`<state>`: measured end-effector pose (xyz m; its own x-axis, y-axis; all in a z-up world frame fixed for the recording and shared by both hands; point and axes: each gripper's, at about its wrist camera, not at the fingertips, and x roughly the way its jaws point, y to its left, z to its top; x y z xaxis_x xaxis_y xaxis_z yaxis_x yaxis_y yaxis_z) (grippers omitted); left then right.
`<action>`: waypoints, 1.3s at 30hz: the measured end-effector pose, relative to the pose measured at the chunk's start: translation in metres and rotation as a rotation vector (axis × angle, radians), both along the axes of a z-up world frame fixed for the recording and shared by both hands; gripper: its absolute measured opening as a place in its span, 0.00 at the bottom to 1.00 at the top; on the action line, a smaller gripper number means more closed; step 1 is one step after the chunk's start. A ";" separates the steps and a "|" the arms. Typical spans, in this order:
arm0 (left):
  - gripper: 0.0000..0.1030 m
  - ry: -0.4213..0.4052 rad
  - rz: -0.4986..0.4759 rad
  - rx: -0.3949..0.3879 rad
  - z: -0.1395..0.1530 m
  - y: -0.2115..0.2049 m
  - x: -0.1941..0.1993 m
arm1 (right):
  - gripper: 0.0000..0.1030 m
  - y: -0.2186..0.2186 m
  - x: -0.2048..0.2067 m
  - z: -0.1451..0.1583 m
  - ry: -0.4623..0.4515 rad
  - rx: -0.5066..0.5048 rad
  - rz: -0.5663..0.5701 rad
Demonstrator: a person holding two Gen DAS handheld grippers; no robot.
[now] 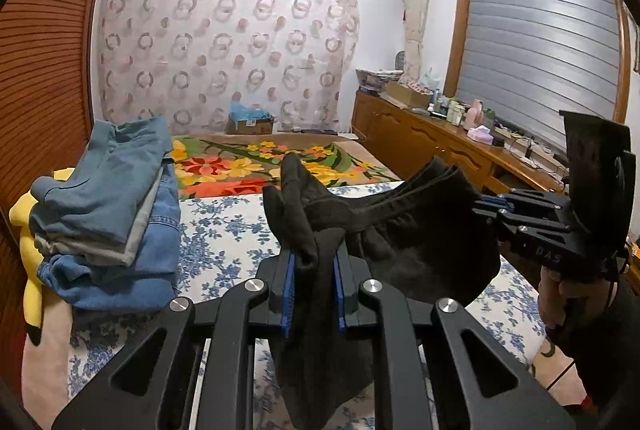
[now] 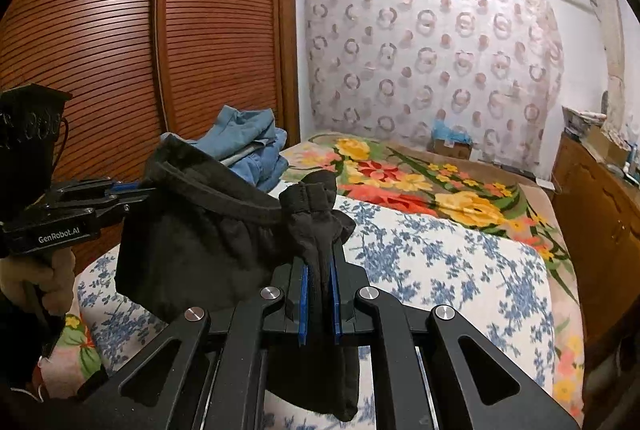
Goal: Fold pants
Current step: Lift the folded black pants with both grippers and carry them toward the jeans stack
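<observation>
Both grippers, the left gripper [image 1: 314, 262] and the right gripper [image 2: 318, 270], are clamped on bunched corners of the black pants [image 1: 420, 242], which hang stretched between them above the blue-flowered bedsheet [image 1: 232, 230]. Folded denim clothes [image 1: 108, 213] lie stacked near the wooden wardrobe [image 2: 100, 41].

A bed [image 1: 224, 230] carries a blue-flowered white sheet, and beyond that a bright floral blanket [image 1: 248, 165]. At the bed's left edge, against the slatted wooden wardrobe [image 2: 120, 41], sits a stack of folded denim clothes [image 1: 108, 213] on something yellow. A cardboard box [image 1: 250, 125] stands beyond the bed before a patterned curtain [image 1: 224, 41]. Right of the bed runs a cluttered wooden cabinet [image 1: 420, 133].
</observation>
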<state>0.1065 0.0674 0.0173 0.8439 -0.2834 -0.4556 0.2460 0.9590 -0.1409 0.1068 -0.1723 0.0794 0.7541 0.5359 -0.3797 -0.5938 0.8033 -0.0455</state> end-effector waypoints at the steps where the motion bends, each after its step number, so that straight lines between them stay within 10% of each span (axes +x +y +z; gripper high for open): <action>1: 0.16 0.004 0.005 0.001 -0.001 0.002 0.004 | 0.08 0.003 0.005 0.001 0.000 -0.002 0.006; 39: 0.16 -0.063 0.343 0.030 0.044 0.136 0.074 | 0.08 0.134 0.197 0.047 -0.187 -0.064 0.278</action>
<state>0.1804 0.2037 0.0613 0.9144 0.0344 -0.4034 -0.0839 0.9908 -0.1057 0.3034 -0.0388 0.1265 0.6425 0.7101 -0.2880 -0.7660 0.6040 -0.2200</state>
